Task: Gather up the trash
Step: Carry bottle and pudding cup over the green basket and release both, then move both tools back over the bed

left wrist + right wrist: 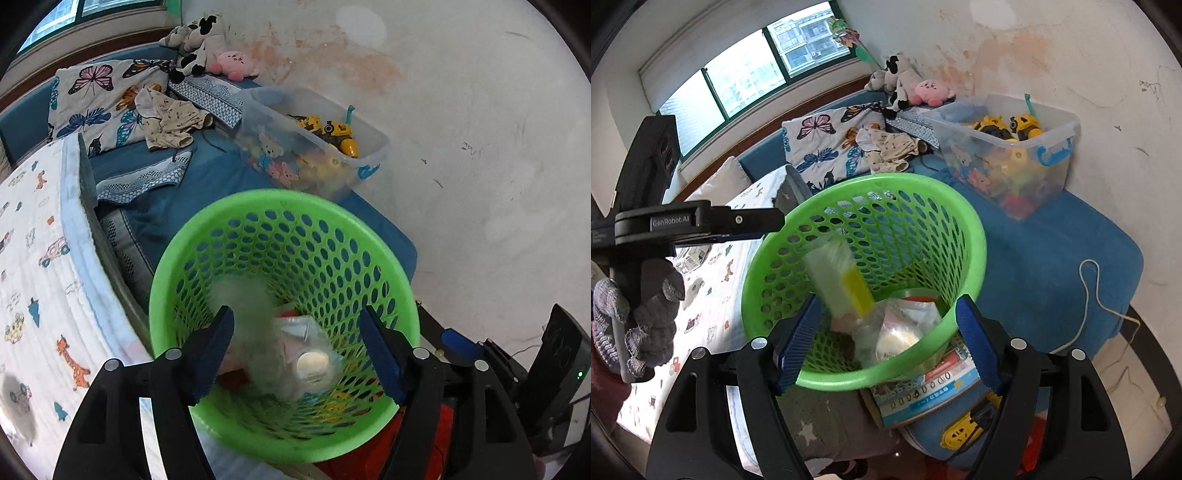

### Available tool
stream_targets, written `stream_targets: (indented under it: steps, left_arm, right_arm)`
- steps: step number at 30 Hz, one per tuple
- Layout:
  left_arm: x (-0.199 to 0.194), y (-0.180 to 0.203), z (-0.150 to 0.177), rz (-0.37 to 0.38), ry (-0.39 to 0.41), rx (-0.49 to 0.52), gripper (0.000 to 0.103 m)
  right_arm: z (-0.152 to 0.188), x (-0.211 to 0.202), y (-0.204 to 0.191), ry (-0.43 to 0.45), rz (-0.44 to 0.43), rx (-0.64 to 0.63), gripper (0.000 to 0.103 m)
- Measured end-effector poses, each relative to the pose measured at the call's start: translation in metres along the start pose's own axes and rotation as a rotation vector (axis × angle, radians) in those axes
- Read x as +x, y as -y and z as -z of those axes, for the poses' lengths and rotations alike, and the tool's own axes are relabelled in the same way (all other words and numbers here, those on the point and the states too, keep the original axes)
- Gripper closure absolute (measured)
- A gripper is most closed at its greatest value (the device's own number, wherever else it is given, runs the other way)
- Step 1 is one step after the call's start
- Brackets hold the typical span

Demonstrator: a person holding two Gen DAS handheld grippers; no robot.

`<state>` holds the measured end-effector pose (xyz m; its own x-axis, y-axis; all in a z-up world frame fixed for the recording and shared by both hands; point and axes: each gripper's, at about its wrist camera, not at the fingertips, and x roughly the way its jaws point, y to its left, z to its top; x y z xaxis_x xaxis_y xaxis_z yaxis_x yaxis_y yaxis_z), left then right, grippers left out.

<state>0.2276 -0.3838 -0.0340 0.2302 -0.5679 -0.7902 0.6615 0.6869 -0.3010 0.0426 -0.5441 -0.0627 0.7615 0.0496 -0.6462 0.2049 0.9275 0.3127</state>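
A green perforated basket (258, 206) stands by the bed and holds several clear plastic wrappers (306, 354). It also shows in the right wrist view (975, 236). A clear wrapper with a yellow strip (846, 280) is blurred in the air inside the basket, between the two open grippers. My left gripper (301, 350) is open and empty over the basket's near rim. My right gripper (890, 339) is open and empty over the basket too. The left gripper's body (701, 221) reaches toward the basket's left rim in the right wrist view.
A clear toy box (1015, 155) sits on the blue mattress (1052, 258) by the stained wall. Plush toys (923, 90), a butterfly pillow (827, 144) and crumpled clothes (886, 147) lie beyond. A printed blanket (33, 277) is at the left. A booklet (923, 391) and a yellow plug (964, 428) lie below the basket.
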Motion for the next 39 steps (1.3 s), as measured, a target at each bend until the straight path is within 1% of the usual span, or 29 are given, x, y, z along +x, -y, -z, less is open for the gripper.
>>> stream_targets:
  steps: [5, 9, 14, 18, 25, 26, 30, 35, 39]
  left_arm:
    - [-0.021, -0.012, 0.013, -0.009, 0.037, -0.021, 0.035]
    - [-0.048, -0.025, 0.029, -0.043, 0.084, -0.029, 0.035]
    - [-0.086, -0.045, 0.059, -0.075, 0.142, -0.068, 0.035]
    - [-0.108, -0.064, 0.080, -0.104, 0.169, -0.104, 0.035]
    - [-0.151, -0.111, 0.122, -0.190, 0.224, -0.192, 0.035]
    - [-0.156, -0.117, 0.126, -0.202, 0.228, -0.202, 0.033]
    - [-0.175, -0.145, 0.150, -0.265, 0.239, -0.250, 0.033]
    - [-0.199, -0.183, 0.176, -0.313, 0.260, -0.327, 0.033]
    - [-0.217, -0.205, 0.190, -0.364, 0.273, -0.357, 0.033]
  right_arm:
    - [0.003, -0.003, -0.010, 0.000, -0.023, -0.009, 0.028]
    - [0.004, -0.003, -0.025, -0.005, -0.038, -0.031, 0.025]
    - [0.005, -0.003, -0.049, -0.009, -0.064, -0.071, 0.025]
    - [0.006, 0.002, -0.071, -0.018, -0.086, -0.104, 0.024]
    - [0.005, 0.015, -0.115, -0.044, -0.134, -0.183, 0.021]
    - [0.006, 0.017, -0.121, -0.048, -0.141, -0.193, 0.021]
    - [0.007, 0.031, -0.151, -0.075, -0.173, -0.244, 0.020]
    - [0.008, 0.047, -0.185, -0.104, -0.213, -0.301, 0.020]
    - [0.011, 0.059, -0.212, -0.121, -0.246, -0.340, 0.020]
